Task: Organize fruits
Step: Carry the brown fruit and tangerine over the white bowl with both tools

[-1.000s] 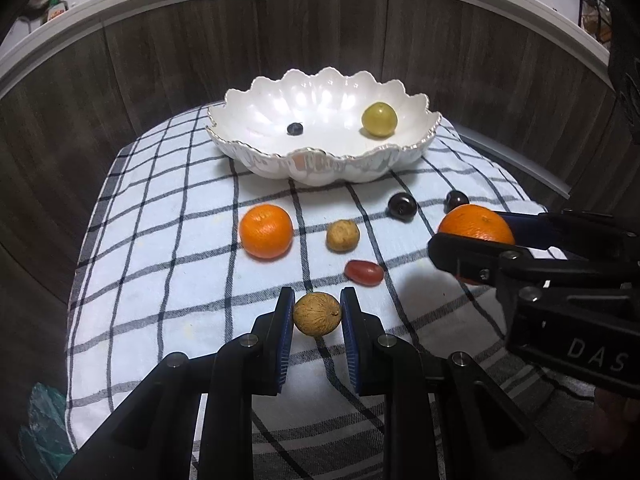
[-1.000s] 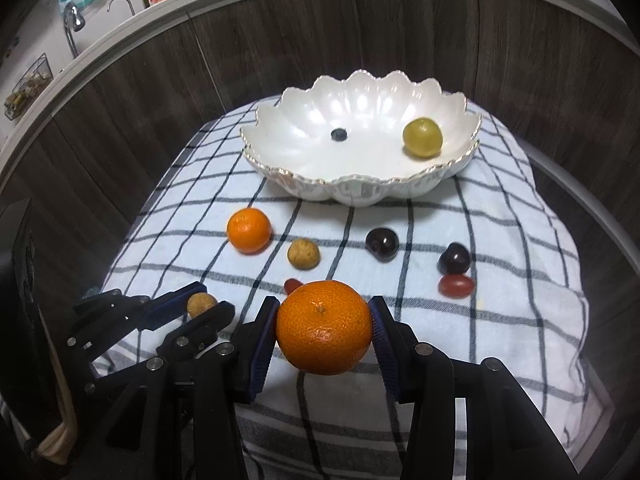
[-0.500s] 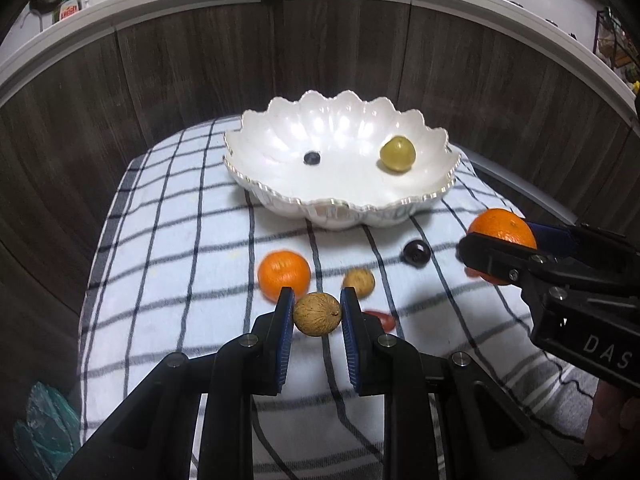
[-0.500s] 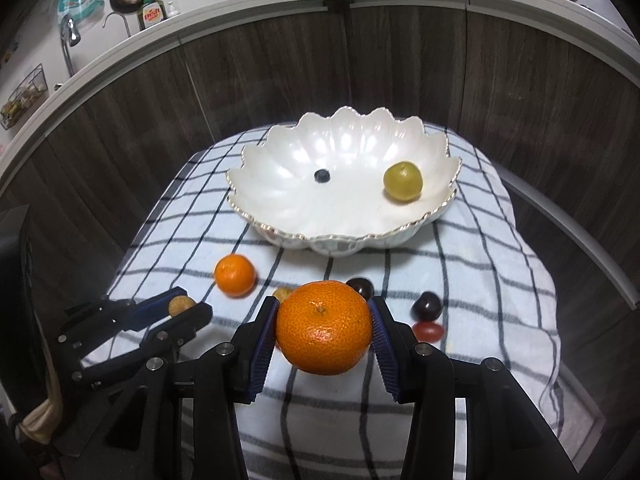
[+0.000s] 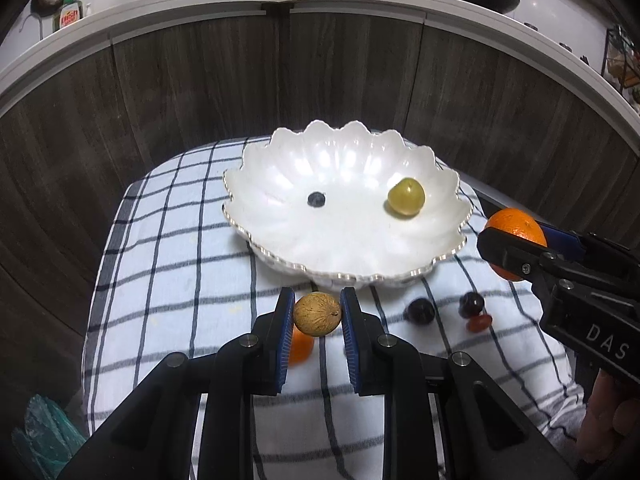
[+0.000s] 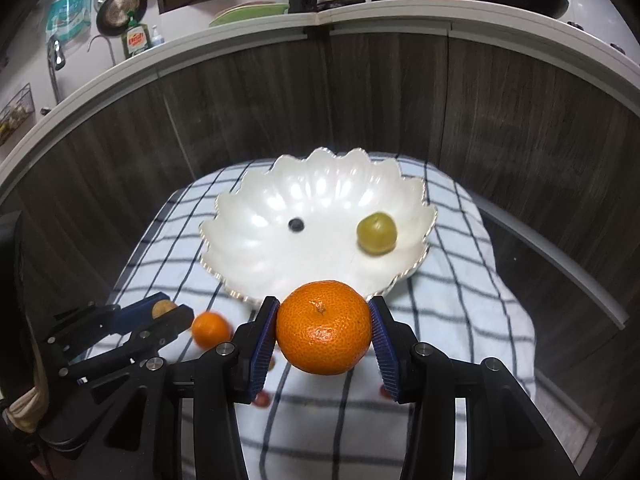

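Both tongs [image 5: 317, 314] [image 6: 324, 334] now higher above checked cloth [image 5: 168, 280], gripping walnut [image 5: 317, 314], mandarin [image 6: 323, 334].

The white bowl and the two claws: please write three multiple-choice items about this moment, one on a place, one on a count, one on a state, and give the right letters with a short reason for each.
1. Where is the green grape?
A. On the checked cloth
B. Inside the white bowl
C. In the left claw

2. How many fruits lie inside the bowl?
A. Two
B. Four
C. None

3. What is the state of the right claw?
A. Open and empty
B. Shut on the large orange
C. Shut on a dark cherry

Answers:
1. B, the grape rests on the bowl's right side, near the blueberry.
2. A, only the grape and the blueberry are in it.
3. B, the large orange sits between its blue pads, while the left claw holds the brown nut.
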Tool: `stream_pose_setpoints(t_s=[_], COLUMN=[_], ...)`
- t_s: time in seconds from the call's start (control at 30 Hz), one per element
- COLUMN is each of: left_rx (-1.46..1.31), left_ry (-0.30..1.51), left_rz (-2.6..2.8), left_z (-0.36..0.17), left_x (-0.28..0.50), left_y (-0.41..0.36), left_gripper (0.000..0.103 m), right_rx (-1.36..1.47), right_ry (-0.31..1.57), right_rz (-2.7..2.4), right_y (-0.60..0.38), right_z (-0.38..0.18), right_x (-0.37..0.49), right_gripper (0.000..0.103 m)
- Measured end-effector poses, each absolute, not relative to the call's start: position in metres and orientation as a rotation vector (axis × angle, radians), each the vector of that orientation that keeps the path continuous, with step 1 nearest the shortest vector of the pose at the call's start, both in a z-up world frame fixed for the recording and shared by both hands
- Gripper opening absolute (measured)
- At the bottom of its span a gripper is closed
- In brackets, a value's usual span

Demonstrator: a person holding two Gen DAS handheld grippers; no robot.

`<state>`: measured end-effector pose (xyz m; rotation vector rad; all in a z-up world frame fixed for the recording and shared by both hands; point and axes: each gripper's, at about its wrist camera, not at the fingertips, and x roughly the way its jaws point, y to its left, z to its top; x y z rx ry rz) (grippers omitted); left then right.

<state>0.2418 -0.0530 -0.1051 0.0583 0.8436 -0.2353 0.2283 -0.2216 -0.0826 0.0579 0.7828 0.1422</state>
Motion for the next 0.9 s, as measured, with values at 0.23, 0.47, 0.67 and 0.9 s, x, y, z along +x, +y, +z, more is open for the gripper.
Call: stream_pose_setpoints(t_s=[0.23,0.47,0.67,0.9], left_rx=[0.062,0.053,0.05,0.052], left_ry=[0.833,0.838,0.849,0.861], left_rz=[-0.229,-0.212,-0.207,-0.199], left_z=[-0.1,-0.102,-0.109,-0.116], left_x=[0.267,0.293,0.314,0.332], left_y=[-0.056,-0.054,-0.054,-0.055], left_gripper=[0.024,0.024,0.024,0.024], right_rx=[0.072,0.084,0.084,0.079], right_ry=[0.77,0.775,0.783,0.805], right_rz=[0.118,0.099,0.086,0.081], right_y=[-0.229,-0.233,-0.235,-0.234], right_z=[-0.08,-0.084,-0.089,-0.1], right_x=[0.249,0.271,0.289,0.307], right_gripper=[0.047,0.047,0.047,0.047])
